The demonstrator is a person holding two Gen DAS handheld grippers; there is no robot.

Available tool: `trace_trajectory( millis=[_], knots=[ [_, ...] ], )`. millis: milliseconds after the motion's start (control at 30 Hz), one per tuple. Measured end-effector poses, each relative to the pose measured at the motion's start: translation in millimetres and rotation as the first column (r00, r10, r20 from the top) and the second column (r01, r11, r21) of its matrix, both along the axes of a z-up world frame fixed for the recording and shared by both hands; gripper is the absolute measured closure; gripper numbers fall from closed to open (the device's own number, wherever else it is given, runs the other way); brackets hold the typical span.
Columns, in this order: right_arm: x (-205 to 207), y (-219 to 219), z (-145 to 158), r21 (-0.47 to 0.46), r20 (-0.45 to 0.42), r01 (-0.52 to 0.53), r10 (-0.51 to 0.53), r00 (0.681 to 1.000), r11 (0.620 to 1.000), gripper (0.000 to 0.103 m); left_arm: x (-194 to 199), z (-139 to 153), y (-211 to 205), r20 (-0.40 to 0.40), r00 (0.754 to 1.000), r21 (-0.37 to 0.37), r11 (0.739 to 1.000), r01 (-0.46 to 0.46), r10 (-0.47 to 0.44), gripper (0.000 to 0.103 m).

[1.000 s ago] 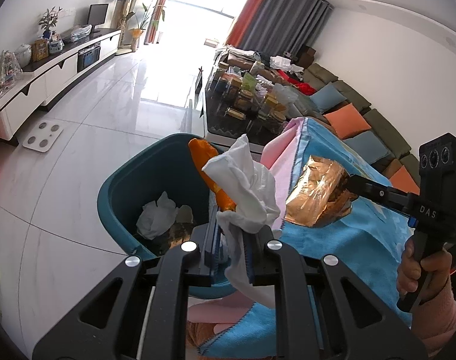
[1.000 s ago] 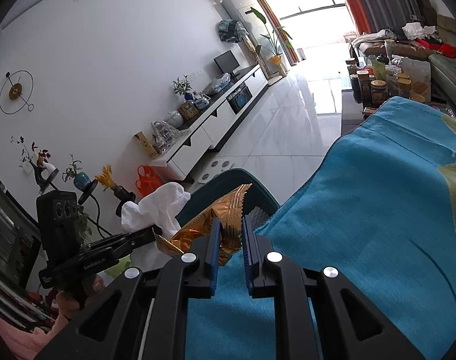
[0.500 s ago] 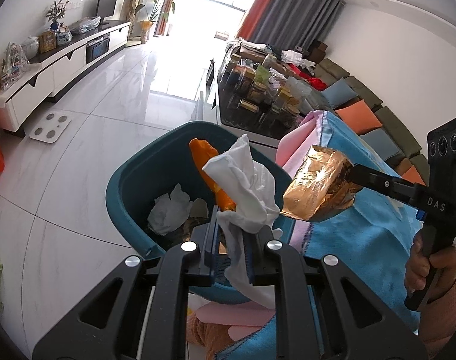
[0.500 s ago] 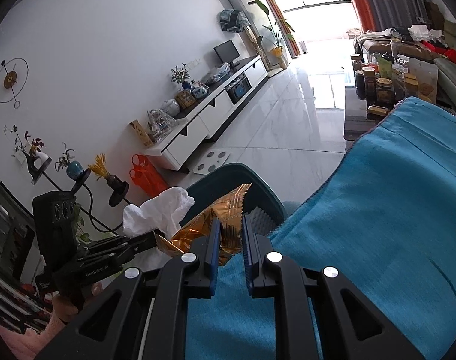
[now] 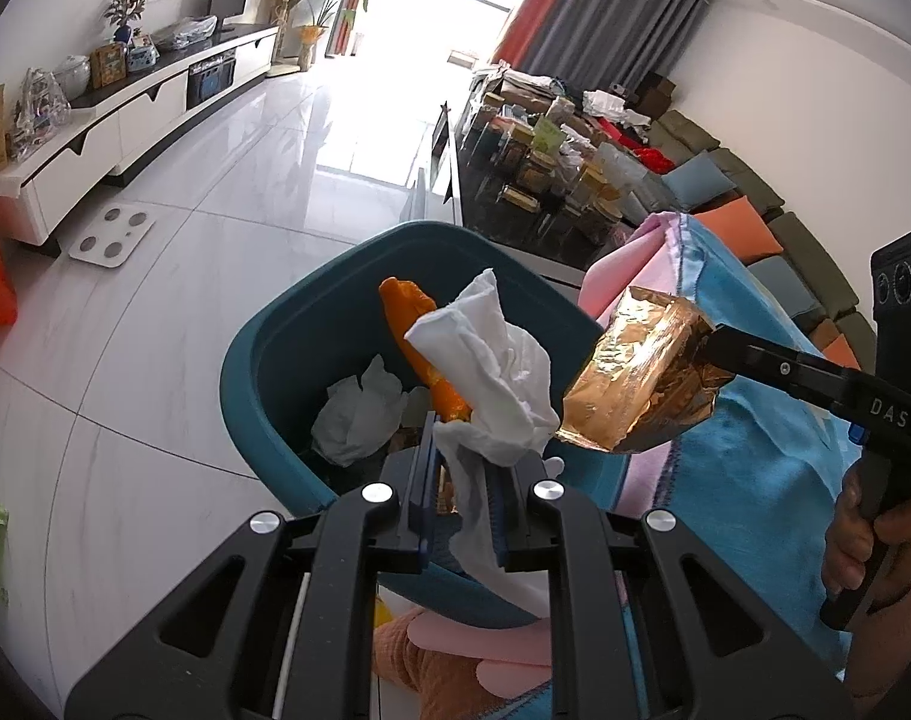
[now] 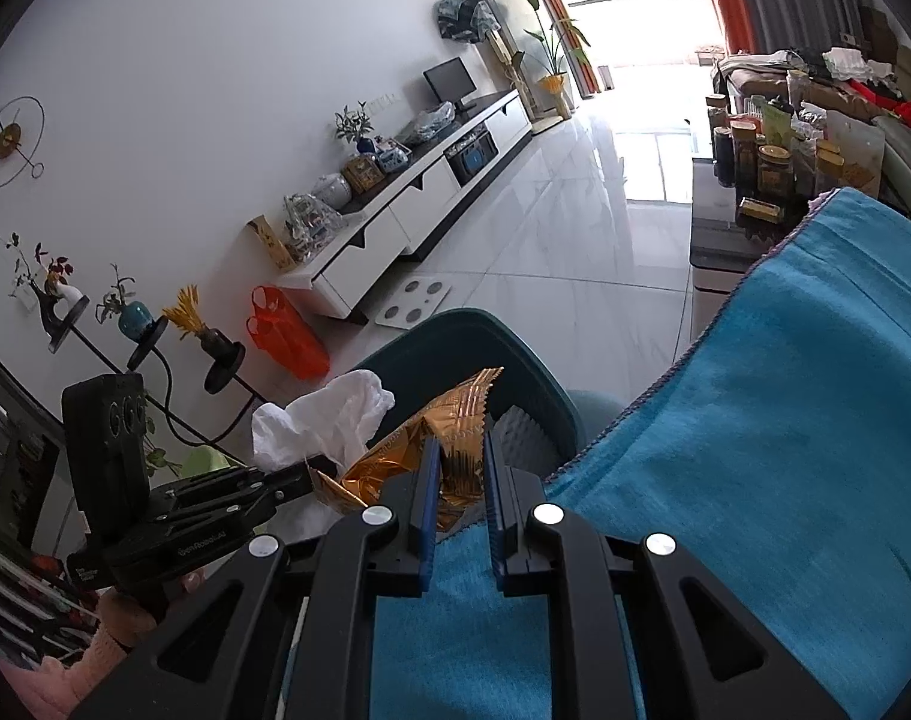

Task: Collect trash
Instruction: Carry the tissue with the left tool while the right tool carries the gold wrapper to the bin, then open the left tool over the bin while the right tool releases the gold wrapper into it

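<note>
Here, left wrist view:
Left gripper (image 5: 462,468): clamped on a white tissue (image 5: 491,372) and an orange wrapper (image 5: 422,348), above the teal bin (image 5: 257,384).
Bin: crumpled paper (image 5: 359,414) inside.
Right side: right gripper (image 5: 716,339) grips a gold wrapper (image 5: 635,384), over the blue cloth (image 5: 773,444) beside the bin.
Far: cluttered table (image 5: 551,180), sofa (image 5: 773,222), white cabinet (image 5: 125,126), scale (image 5: 112,228) on the floor.

Right wrist view:
Right gripper (image 6: 460,468): closed on the gold wrapper (image 6: 449,438).
Left: left gripper (image 6: 311,474) with the tissue (image 6: 323,420).
Beyond: bin (image 6: 455,348).
Right: blue cloth (image 6: 785,450).
</note>
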State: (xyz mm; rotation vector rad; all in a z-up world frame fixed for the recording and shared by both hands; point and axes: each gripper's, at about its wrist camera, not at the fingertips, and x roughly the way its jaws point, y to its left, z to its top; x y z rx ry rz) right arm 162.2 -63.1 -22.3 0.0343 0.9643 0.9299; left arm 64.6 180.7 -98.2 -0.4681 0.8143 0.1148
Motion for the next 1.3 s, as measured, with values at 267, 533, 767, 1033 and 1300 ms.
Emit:
trace_trajectory(
  millis=[267, 533, 767, 1033, 1300],
  knots=[
    [5.5, 14.0, -6.5, -0.022, -0.025, -0.006, 0.006, 1.000, 1.000, 0.090, 10.7, -9.8, -0.8, -0.021, 1.000, 0.002, 1.000, -0.008, 0.009, 0.089],
    [11.1, 23.2, -11.5, -0.047, -0.041, 0.002, -0.003, 0.999, 0.999, 0.089, 23.9, -17.7, -3.7, -0.040, 0.999, 0.007, 1.000, -0.010, 0.010, 0.088],
    [16.6, 32.2, -16.7, -0.072, -0.064, 0.003, -0.008, 0.998, 0.997, 0.084, 32.1, -22.3, -7.9, -0.051, 0.999, 0.033, 0.999, -0.015, 0.017, 0.074],
    [13.8, 20.0, -11.6, -0.039, -0.045, 0.025, -0.027, 0.999, 0.999, 0.067, 22.8, -12.4, -11.9, -0.018, 0.999, 0.081, 0.996, -0.046, 0.048, 0.045],
    [-11.9, -24.2, 12.6, 0.028, 0.055, 0.057, -0.059, 0.997, 0.998, 0.038, -11.6, 24.0, -44.6, 0.103, 0.995, 0.198, 0.980, -0.013, -0.007, 0.017]
  ],
)
